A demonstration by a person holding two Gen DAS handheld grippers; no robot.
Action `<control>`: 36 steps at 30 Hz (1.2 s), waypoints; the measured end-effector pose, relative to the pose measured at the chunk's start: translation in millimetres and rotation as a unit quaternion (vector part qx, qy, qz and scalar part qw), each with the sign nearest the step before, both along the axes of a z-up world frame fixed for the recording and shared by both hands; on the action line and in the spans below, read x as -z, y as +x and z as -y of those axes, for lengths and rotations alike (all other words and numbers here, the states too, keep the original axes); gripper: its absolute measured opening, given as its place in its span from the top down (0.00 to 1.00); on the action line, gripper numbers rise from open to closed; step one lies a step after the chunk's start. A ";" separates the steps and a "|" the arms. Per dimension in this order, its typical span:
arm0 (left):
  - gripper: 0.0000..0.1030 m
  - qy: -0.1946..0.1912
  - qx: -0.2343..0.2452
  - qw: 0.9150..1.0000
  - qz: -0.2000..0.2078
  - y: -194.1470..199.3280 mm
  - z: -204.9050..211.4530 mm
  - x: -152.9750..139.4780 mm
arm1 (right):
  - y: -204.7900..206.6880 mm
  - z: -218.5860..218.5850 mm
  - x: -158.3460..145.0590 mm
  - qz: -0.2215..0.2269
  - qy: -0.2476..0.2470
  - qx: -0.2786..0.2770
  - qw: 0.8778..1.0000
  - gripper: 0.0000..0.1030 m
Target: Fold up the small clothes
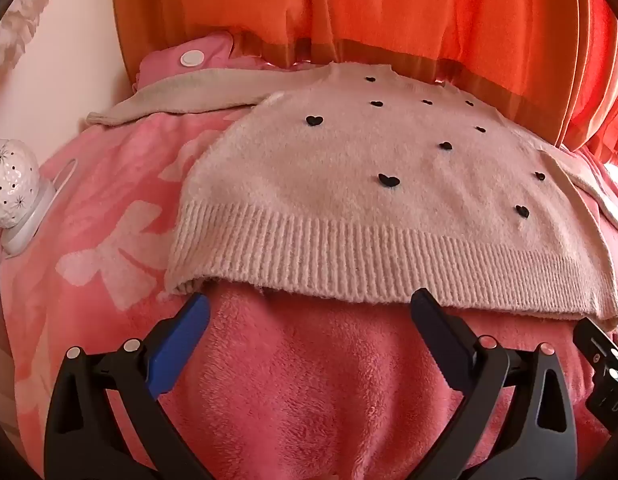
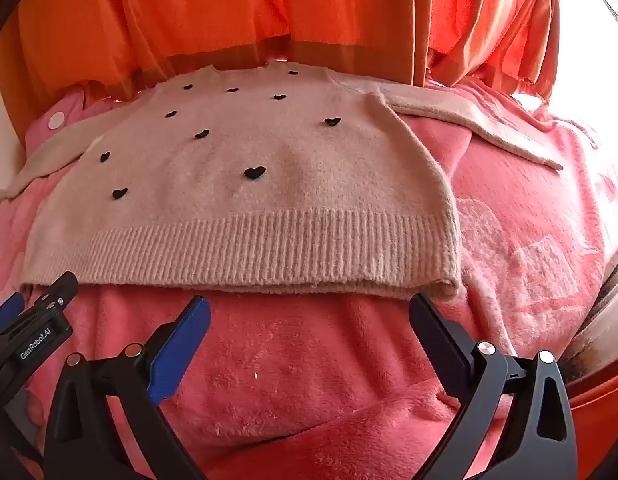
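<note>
Sweater [image 1: 373, 184] lies spread flat, front up, on the pink blanket [image 1: 109, 200] of the bed, sleeves out to both sides and ribbed hem [image 1: 349, 256] nearest me, which I take as laid out ready for the first fold. My left gripper [image 1: 309, 304] hovers just short of the hem's left part, jaws wide apart and empty. My right gripper [image 2: 309, 306] does likewise near the hem's right corner, touching nothing.

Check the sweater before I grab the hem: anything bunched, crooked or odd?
Nothing serious. The sweater lies flat on the pink blanket, sleeves spread. Only its hem's left corner curls up slightly. Left gripper and right gripper are open, just short of the hem.
</note>
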State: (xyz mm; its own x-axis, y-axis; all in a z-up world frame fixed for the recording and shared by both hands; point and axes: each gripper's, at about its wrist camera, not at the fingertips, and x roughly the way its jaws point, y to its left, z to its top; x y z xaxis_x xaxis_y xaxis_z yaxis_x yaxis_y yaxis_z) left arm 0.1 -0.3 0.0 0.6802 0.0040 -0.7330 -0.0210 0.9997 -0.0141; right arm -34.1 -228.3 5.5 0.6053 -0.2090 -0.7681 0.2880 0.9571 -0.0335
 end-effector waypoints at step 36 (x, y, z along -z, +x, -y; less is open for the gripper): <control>0.05 0.011 0.001 1.000 0.004 -0.4 1.4 0.9 | -2.9 -15.0 0.8 0.012 -0.028 -0.017 0.999 0.05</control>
State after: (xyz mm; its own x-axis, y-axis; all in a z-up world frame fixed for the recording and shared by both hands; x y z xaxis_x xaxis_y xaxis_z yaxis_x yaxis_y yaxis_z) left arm -0.3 -1.7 -0.9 0.6865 0.0187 -0.7269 -0.0183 0.9998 0.0084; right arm -37.0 -213.3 4.7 0.6305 -0.2296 -0.7415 0.2566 0.9632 -0.0800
